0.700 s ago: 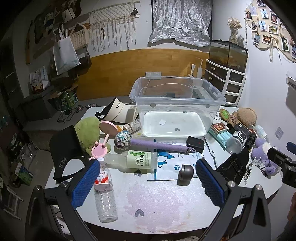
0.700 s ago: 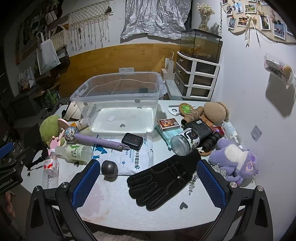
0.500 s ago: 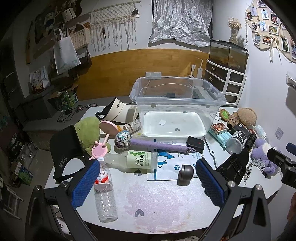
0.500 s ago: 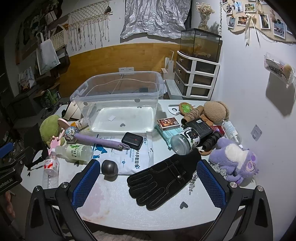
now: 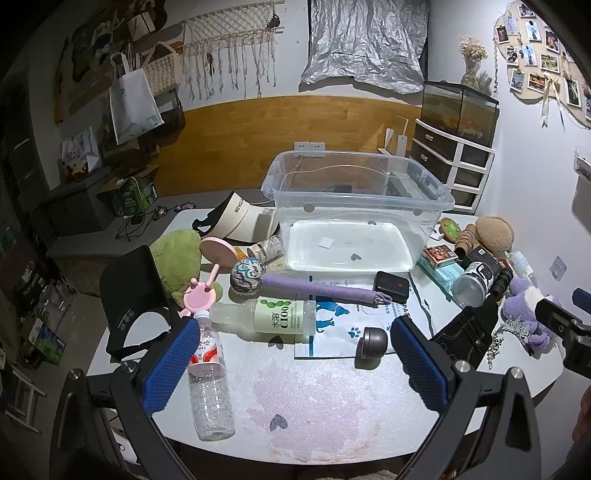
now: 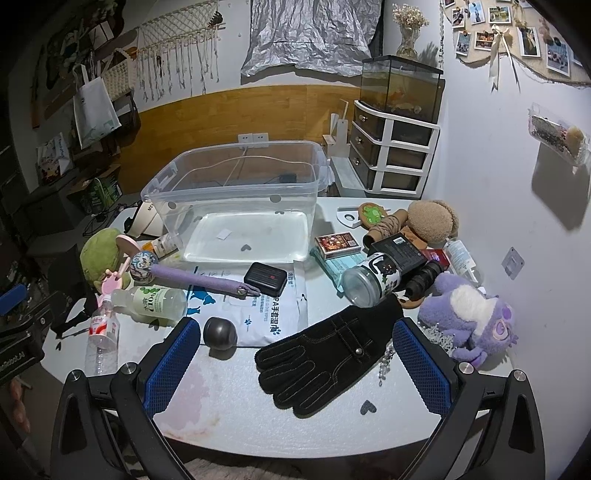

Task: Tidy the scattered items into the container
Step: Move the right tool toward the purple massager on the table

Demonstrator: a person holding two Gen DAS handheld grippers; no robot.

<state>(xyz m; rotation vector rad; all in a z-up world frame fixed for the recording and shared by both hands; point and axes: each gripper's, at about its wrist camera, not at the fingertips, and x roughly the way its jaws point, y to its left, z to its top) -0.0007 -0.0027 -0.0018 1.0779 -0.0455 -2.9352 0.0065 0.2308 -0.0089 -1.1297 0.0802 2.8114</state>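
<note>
Home room: fish tank [image 6: 400, 86], photo wall [image 6: 517, 33], plush toys [image 6: 469, 314].

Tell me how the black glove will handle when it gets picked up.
The glove lies flat and limp on the table, so it will probably droop from whichever end is pinched. It looks like soft suede, likely light and not slippery. It should not roll.

white visor [image 5: 242, 221] partly behind container [image 5: 424, 184]
</note>
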